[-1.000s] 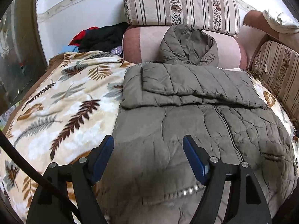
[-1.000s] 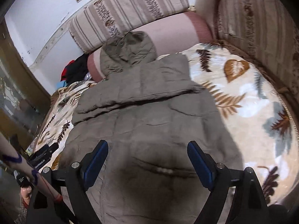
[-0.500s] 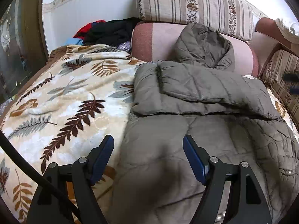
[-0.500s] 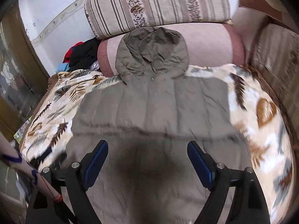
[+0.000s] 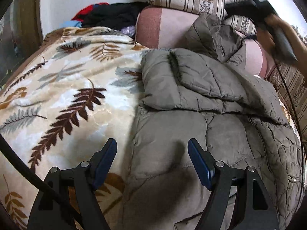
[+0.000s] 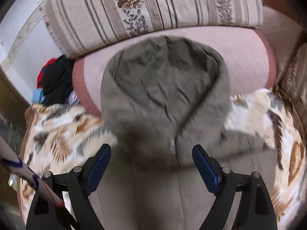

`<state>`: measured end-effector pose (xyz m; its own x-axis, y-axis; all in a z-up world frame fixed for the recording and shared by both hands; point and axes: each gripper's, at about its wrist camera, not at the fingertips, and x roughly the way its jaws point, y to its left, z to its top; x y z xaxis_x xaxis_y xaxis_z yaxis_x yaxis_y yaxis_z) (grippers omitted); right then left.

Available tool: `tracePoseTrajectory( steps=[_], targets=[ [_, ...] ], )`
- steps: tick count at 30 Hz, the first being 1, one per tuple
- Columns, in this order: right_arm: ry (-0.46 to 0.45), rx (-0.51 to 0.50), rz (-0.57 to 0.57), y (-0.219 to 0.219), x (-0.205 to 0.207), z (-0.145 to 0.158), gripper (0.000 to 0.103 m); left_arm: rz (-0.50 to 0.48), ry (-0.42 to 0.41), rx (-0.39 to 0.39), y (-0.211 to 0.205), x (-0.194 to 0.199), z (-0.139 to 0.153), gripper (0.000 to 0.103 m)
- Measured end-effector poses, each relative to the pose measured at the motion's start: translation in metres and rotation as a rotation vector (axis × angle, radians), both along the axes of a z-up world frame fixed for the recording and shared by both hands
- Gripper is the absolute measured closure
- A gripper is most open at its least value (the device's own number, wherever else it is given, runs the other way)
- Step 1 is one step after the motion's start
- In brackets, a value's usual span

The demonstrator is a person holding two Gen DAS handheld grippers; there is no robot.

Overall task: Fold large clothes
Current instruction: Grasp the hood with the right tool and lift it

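lying flat on the leaf-print plush blanket (image 5: pixel 80 95) is a quilted olive jacket (image 5: pixel 201 126); left tongs (image 5: pixel 152 164) and right tongs (image 6: pixel 151 169) are gaping wide, holding nothing.

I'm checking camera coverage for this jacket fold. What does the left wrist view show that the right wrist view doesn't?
Only the left wrist view: the folded-in sleeve and the right gripper near the hood, blurred. Only the right wrist view: the hood's front and zipper. Both: olive jacket, leaf-print blanket, clothes pile.
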<state>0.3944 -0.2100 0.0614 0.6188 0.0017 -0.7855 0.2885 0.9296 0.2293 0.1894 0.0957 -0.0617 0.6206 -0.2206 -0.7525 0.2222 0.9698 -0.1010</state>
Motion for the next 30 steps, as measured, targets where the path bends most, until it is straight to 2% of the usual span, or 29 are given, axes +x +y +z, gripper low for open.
tracePoseTrajectory(
  steps=[4, 8, 15, 16, 17, 18, 19, 20, 23, 25, 30],
  targets=[
    [-0.062, 0.110, -0.031, -0.009, 0.052, 0.014, 0.013, -0.019, 0.043, 0.005, -0.005, 0.006, -0.011, 0.028],
    [-0.094, 0.145, -0.079, -0.017, 0.092, 0.018, 0.013, -0.017, 0.072, -0.005, -0.005, 0.011, -0.018, 0.028],
    [-0.065, 0.212, -0.164, -0.031, 0.137, -0.009, 0.014, -0.018, 0.101, -0.019, -0.005, 0.015, -0.025, 0.025],
    [-0.053, 0.204, -0.160, -0.030, 0.141, -0.013, 0.023, -0.016, 0.105, -0.021, -0.005, 0.016, -0.025, 0.025],
    [-0.042, 0.205, -0.141, -0.029, 0.144, -0.018, 0.044, -0.017, 0.107, -0.022, -0.005, 0.016, -0.025, 0.025],
    [-0.029, 0.210, -0.125, -0.028, 0.145, -0.021, 0.058, -0.017, 0.108, -0.023, -0.004, 0.017, -0.026, 0.025],
    [-0.013, 0.213, -0.108, -0.026, 0.145, -0.023, 0.081, -0.017, 0.107, -0.019, -0.005, 0.017, -0.025, 0.025],
    [-0.007, 0.199, -0.094, -0.023, 0.142, -0.023, 0.088, -0.017, 0.104, -0.014, -0.006, 0.017, -0.025, 0.025],
    [-0.011, 0.121, -0.062, -0.011, 0.124, -0.010, 0.094, -0.018, 0.086, 0.006, -0.008, 0.014, -0.022, 0.025],
    [-0.020, 0.103, -0.038, -0.006, 0.107, 0.001, 0.095, -0.021, 0.071, 0.018, -0.009, 0.012, -0.019, 0.025],
    [-0.038, 0.042, 0.006, 0.011, 0.043, 0.034, 0.096, -0.031, 0.027, 0.021, -0.009, 0.002, -0.007, 0.025]
  ],
)
